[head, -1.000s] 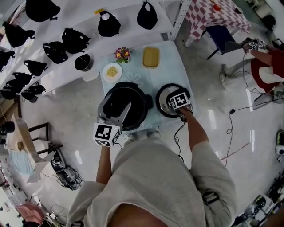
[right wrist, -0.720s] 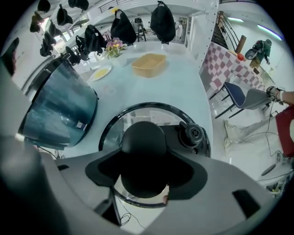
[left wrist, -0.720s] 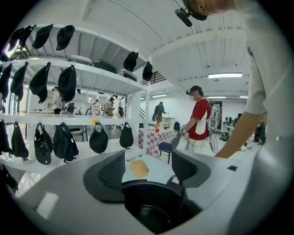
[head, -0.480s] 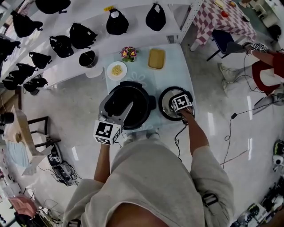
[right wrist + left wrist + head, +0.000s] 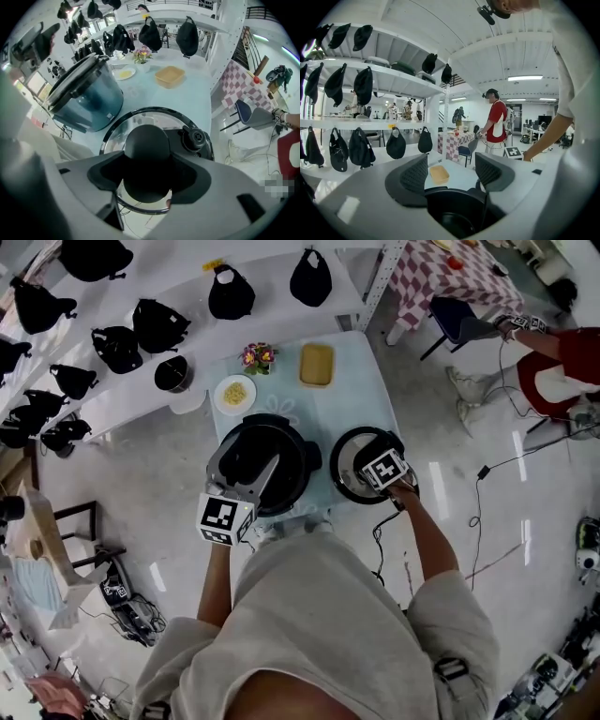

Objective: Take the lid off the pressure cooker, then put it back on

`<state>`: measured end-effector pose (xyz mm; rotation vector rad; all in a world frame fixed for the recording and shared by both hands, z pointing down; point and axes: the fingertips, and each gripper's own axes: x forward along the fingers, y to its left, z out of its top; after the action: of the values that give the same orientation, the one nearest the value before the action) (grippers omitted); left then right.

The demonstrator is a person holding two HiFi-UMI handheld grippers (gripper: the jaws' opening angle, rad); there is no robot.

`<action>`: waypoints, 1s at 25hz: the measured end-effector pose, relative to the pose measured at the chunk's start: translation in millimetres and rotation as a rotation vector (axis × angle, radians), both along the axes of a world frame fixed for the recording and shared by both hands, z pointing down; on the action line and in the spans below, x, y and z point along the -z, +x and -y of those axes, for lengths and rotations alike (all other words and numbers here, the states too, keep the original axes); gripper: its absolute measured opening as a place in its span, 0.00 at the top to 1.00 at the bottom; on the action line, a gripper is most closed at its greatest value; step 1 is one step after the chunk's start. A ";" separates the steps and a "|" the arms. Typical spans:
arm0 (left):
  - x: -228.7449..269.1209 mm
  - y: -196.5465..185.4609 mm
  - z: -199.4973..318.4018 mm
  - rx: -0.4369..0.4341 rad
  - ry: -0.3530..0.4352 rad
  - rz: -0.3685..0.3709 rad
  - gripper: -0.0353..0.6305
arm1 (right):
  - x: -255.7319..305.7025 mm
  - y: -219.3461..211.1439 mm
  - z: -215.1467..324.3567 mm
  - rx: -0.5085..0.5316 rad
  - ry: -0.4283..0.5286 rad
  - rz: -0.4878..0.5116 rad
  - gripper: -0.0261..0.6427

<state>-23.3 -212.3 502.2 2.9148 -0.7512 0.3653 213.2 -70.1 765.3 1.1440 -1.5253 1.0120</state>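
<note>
Right gripper: fingers clamp the knob of the lid, valve just beside. Left gripper: fingers wide over the open cooker, tray beyond them.

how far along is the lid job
Done: the lid is off, lying beside the open pressure cooker on the table. In hand: the right gripper is closed on the lid's knob. Left: setting it back on the cooker.
</note>
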 end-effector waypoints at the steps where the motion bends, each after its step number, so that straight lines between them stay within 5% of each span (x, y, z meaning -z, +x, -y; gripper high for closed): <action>1: 0.1 1.7 -0.9 -0.006 0.000 -0.003 0.48 | 8.7 -2.0 -2.8 0.011 0.008 0.001 0.56; 15: 4.9 -3.7 -3.6 -0.018 -0.003 -0.038 0.48 | 119.4 -29.3 -36.9 0.158 0.052 0.007 0.56; 25: 2.7 -20.9 -5.1 0.026 -0.009 -0.060 0.48 | 175.8 -59.1 -13.5 0.232 0.098 -0.004 0.56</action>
<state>-44.2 -207.2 499.5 2.8903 -0.7765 0.2759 154.1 -56.6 589.5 1.0077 -1.6757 0.7854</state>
